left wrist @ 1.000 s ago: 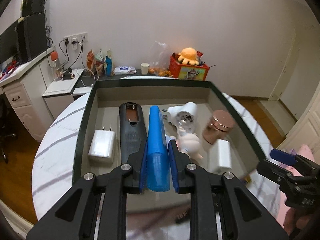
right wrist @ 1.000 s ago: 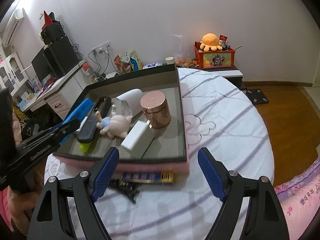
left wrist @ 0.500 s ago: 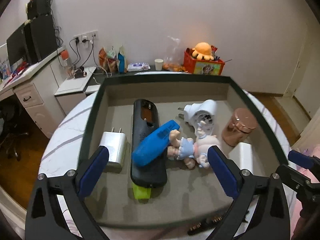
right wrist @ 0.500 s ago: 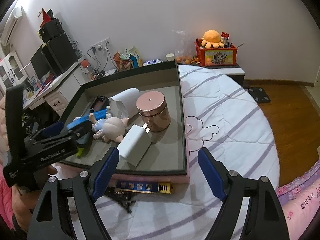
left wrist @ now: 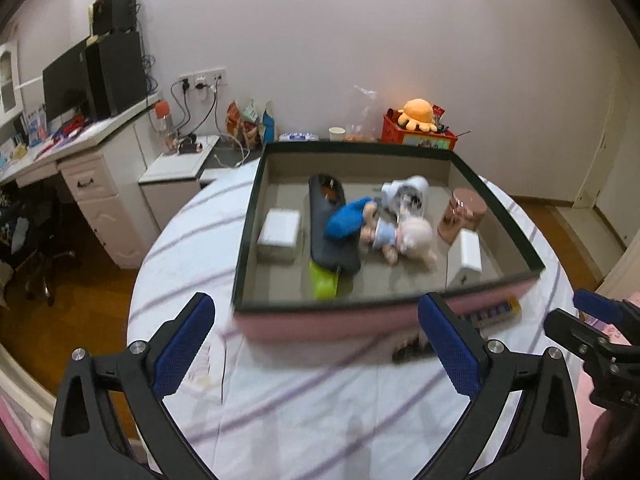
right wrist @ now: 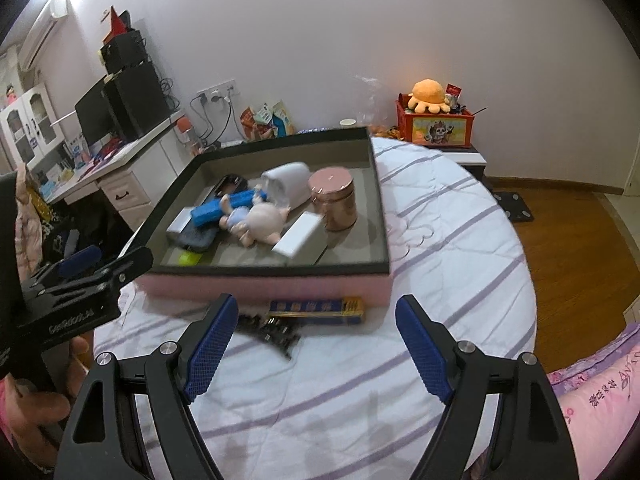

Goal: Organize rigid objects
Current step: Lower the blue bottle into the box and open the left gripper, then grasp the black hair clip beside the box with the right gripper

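A dark-rimmed box (left wrist: 247, 220) with a pink outer wall stands on the striped round table. Inside lie a blue case (left wrist: 346, 219) resting across a black remote (left wrist: 326, 240), a doll (left wrist: 406, 236), a white charger (left wrist: 280, 229), a white plug adapter (left wrist: 410, 190), a copper jar (left wrist: 464, 213), a white block (left wrist: 470, 249) and a green piece (left wrist: 323, 283). My left gripper (left wrist: 316, 312) hovers before the box's near wall, its jaws opening with nothing between them. My right gripper (right wrist: 316, 308) stands open and empty over a blue-gold flat pack (right wrist: 316, 306) and a black clip (right wrist: 269, 330).
The table's edge (left wrist: 138, 300) drops to wooden floor on the left. A white desk (left wrist: 96, 168) with a monitor stands far left. A red box with an orange plush (right wrist: 434, 120) sits behind the table. Pink bedding (right wrist: 600, 392) lies at the right.
My left gripper opened and let go of the blue case, which now lies slanted on the remote. Both grippers drew back from the box toward the near side of the table.
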`<state>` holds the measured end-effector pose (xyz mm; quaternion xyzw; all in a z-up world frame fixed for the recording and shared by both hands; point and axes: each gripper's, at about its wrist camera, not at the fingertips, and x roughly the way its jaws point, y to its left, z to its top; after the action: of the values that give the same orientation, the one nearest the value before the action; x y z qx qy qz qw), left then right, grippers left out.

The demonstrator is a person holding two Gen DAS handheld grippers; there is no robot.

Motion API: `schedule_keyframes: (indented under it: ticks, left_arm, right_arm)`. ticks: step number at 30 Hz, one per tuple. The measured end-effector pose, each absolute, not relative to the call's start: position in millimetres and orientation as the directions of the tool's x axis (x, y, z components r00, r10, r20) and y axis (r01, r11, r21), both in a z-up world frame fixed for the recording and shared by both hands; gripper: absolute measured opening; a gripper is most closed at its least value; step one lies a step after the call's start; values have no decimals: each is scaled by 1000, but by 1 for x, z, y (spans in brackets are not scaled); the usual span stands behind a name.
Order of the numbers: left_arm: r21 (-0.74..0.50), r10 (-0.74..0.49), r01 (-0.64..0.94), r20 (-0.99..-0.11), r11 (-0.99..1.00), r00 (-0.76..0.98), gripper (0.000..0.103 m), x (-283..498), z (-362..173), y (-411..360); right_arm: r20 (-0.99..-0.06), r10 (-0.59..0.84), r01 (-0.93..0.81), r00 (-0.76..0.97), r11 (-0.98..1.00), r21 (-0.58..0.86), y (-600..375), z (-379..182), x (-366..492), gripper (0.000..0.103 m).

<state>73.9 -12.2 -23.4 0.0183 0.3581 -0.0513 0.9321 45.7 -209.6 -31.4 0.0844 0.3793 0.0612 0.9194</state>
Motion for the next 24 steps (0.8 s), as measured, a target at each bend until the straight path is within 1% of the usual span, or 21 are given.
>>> schedule_keyframes:
  ticks: [5, 12, 18, 20, 22, 23, 24]
  left_arm:
    - [-35, -91, 93, -696, 995, 712, 103, 54, -40, 2]
    - [-58, -88, 67, -723, 996, 685, 103, 54, -55, 16]
    - [-67, -88, 57, -732, 996, 676, 103, 60, -62, 19]
    - [-72, -89, 53, -738, 996, 669, 103, 61, -66, 20]
    - [-77, -92, 51, -743, 996, 662, 103, 62, -69, 21]
    - [-79, -92, 51, -746, 996, 660, 103, 62, -70, 22]
    - [-79, -93, 51, -747, 996, 659, 103, 62, -71, 22]
  right_arm:
    - [-729, 191, -87, 657, 980, 179, -192, -52, 47, 82]
    - [-791, 208, -131, 576, 978, 162, -175, -86, 70, 82]
    - [-802, 185, -137, 568, 982, 129, -169, -98, 82, 82]
    - [-799, 185, -148, 573, 982, 121, -164, -97, 83, 76]
    - [-800, 180, -161, 573, 981, 106, -158, -97, 85, 62]
    - [-800, 178, -168, 574, 981, 98, -157, -97, 85, 60]
    - [-799, 185, -186, 572, 978, 94, -153, -97, 86, 53]
